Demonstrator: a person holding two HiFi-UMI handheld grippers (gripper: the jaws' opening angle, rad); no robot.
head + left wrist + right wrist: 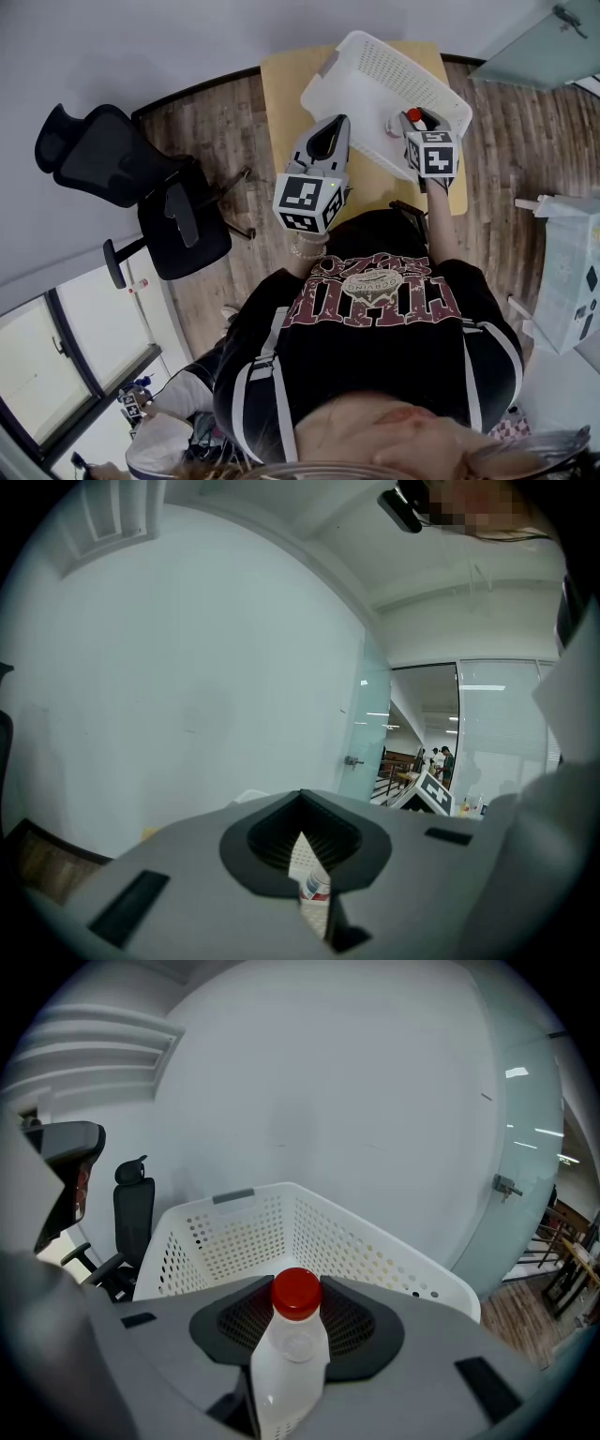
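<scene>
At twelve o'clock in the head view, the pale wooden tabletop carries a white perforated plastic basket. It sits askew, with its corner at two o'clock seeming to reach past the tabletop's edge. A knock on that rim from either tool would likely shove or tip it, since it looks light.

The left gripper hovers near the basket's seven o'clock corner. Its jaws are drawn almost together, leaving only a slit, and they grip nothing. Swung carelessly, it could catch the rim.

The right gripper, at about four o'clock of the basket, has its jaws closed on a small translucent white plastic bottle. The bottle stands upright between them, just in front of the basket's near wall. Its sides look smooth and rounded, so a loose squeeze could let it slide or twist, and a hard one might dent it. Let go from this height, it may bounce off the rim or land on its side.

The round red screw cap stands clear above the jaws; I cannot tell how tight it is.
</scene>
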